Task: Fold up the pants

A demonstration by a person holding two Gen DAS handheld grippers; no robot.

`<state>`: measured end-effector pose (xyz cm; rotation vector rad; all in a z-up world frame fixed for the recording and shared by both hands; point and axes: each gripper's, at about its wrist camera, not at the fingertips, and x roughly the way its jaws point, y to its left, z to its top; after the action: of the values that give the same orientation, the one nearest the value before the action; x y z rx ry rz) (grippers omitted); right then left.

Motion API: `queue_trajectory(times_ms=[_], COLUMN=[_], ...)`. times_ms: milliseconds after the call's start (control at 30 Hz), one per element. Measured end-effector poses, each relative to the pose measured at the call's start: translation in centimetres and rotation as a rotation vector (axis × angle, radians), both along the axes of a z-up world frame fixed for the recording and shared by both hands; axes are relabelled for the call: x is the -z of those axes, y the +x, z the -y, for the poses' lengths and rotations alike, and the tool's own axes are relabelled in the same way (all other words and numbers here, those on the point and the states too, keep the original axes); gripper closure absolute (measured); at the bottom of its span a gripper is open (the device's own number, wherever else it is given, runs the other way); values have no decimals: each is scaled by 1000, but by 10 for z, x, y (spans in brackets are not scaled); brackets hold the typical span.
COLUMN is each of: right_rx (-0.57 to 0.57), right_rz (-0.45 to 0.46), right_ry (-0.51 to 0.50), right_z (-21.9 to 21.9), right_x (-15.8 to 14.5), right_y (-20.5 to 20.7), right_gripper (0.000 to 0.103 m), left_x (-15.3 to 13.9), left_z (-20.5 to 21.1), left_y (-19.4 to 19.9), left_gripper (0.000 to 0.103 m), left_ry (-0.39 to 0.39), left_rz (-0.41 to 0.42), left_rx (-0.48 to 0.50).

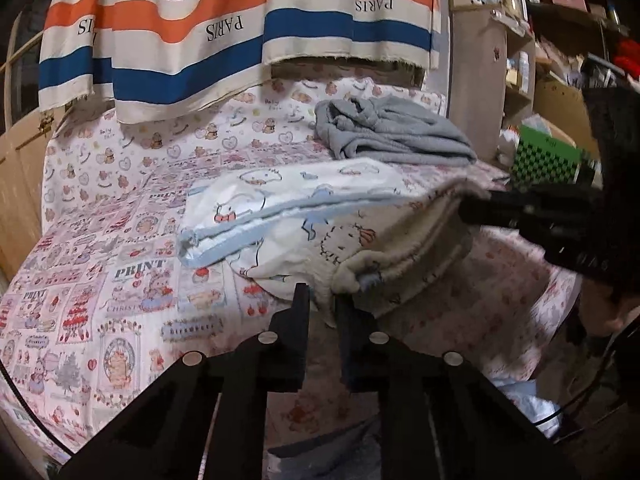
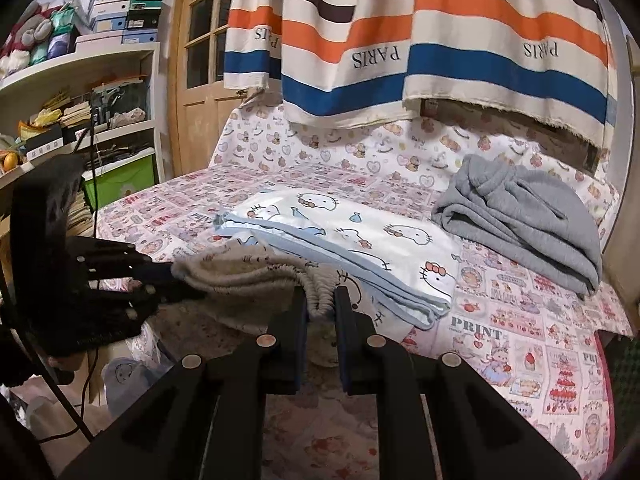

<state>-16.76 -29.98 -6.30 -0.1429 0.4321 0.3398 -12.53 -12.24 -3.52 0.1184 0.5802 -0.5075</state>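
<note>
The pants (image 1: 320, 200) are white with a cartoon cat print and light blue trim, and they lie partly folded on the bed. Their beige fleecy waist end (image 2: 240, 276) is lifted off the bed at the front. My left gripper (image 1: 322, 300) is shut on that fleecy edge. In the right wrist view it (image 2: 172, 276) reaches in from the left and pinches the same edge. My right gripper (image 2: 322, 300) is shut on the ribbed waistband, and in the left wrist view it (image 1: 464, 208) comes in from the right.
A crumpled grey garment (image 2: 528, 216) lies behind the pants towards the right. The bed wears a pink printed cover (image 1: 100, 260). A striped cloth (image 1: 240, 40) hangs behind it. Cluttered shelves (image 2: 80, 100) and a wooden door (image 2: 200, 60) stand to the left.
</note>
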Motion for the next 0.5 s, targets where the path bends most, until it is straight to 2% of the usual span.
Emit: queue_trajectory(times_ms=[133, 233, 400, 500], right_rx=[4, 11, 53, 74], right_rz=[24, 55, 74, 26], right_ry=[1, -1, 25, 68], right_z=[2, 2, 9, 18], right_x=[-10, -25, -53, -61], right_y=[6, 17, 56, 95], right_gripper=[90, 90, 91, 92], left_x=[-17, -32, -61, -70], left_z=[3, 5, 7, 11], left_y=[12, 35, 86, 120], left_gripper=[92, 92, 92, 92], left_ry=[23, 22, -16, -4], left_rz=[23, -9, -47, -56], left_rx=[-13, -15, 2, -24])
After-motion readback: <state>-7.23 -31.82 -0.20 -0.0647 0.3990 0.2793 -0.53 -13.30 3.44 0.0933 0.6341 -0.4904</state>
